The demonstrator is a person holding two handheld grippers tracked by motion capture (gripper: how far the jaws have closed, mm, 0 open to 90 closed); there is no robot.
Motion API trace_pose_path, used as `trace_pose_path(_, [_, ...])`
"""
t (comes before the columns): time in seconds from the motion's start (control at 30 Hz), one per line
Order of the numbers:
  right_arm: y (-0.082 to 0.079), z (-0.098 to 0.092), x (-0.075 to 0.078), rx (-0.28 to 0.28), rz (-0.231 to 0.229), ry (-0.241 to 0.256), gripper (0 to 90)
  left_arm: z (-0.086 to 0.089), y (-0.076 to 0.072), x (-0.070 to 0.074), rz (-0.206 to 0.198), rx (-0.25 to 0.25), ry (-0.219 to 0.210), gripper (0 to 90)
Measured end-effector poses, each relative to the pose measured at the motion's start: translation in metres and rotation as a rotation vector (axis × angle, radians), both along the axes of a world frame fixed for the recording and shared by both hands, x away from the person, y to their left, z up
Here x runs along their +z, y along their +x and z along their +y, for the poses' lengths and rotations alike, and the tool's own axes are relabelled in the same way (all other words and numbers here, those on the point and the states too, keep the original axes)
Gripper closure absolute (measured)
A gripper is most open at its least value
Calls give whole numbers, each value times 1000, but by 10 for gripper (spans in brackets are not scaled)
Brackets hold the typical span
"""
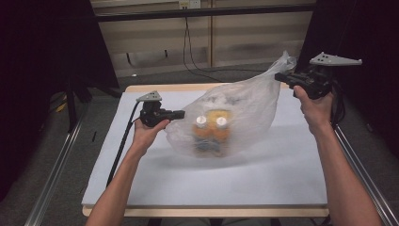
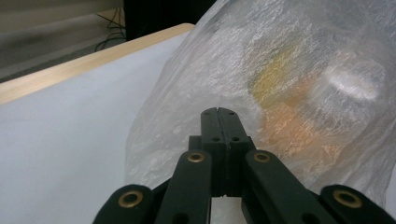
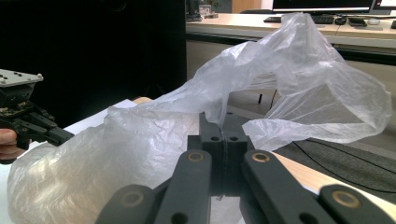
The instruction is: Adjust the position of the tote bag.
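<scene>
Grippers first: we see the left gripper (image 1: 181, 114) at the left side of the bag (image 1: 235, 117), over the table's (image 1: 282, 179) left half. In its own view the jaws are pressed together, tips right at the plastic (image 2: 187, 121); whether any film is pinched between them we cannot tell.

Our right gripper (image 1: 278, 76) is raised near the table's far right corner. Its jaws are closed with the bag's neck (image 3: 299, 79) bunched at their tips, so it looks clamped on the plastic, and the loose mouth flares up past the jaws.

We see the bag as clear and thin, its base resting about mid-table, slightly toward the far edge, and its top stretched up and right toward the right gripper.

Inside we see two bottles (image 1: 211, 132) side by side, white caps, orange-yellow bodies, upright at the bag's bottom. Through the film in the left gripper view they are a blurred orange patch (image 2: 299, 112) with one pale cap.

A hand (image 1: 149, 134) holds the left gripper, cable (image 1: 123, 141) trailing back along the left edge.
</scene>
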State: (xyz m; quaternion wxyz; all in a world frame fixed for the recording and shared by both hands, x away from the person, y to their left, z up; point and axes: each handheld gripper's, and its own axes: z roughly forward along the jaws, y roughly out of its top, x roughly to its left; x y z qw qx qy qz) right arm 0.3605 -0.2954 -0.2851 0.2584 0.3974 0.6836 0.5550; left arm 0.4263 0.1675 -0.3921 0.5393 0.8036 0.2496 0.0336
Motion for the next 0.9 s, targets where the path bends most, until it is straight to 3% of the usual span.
trace_pose_path(0.1, [-1,0,1,2,0,-8,900,8,-1,4,-12,34,-5,900])
trace_pose_path(0.17, [-2,2,1,3,-1,-5,900,16,2,5,-10,75,-2,718])
trace_pose_path(0.2, [-3,3,1,6,-1,-3,900,25,4,4,2,102,-19,555])
trace_pose_path(0.27, [-2,4,0,12,-4,-4,900,29,5,3,8,110,-26,477])
trace_pose_path(0.3, [-3,5,0,13,-4,-4,900,34,4,2,8,138,-15,477])
trace_pose_path(0.33, [-3,6,0,18,-6,-7,900,39,1,-2,18,158,3,321])
trace_pose_path(0.37, [-3,7,0,17,-6,-10,900,42,0,-4,31,163,4,271])
trace_pose_path(0.5, [-6,8,3,17,-11,-12,900,54,-12,-16,67,140,-46,154])
trace_pose_path(0.53, [-7,7,3,21,-12,-18,900,54,-16,-20,81,124,-52,154])
trace_pose_path(0.67, [-9,7,4,20,-14,-18,900,44,-20,-34,120,77,-13,148])
trace_pose_path(0.73, [-11,9,3,27,-13,-21,900,40,-19,-39,135,56,-19,179])
trace_pose_path(0.8, [-12,11,3,28,-10,-31,900,35,-18,-40,136,47,-23,264])
trace_pose_path(0.9, [-12,12,2,33,-10,-35,900,32,-19,-39,105,31,-27,507])
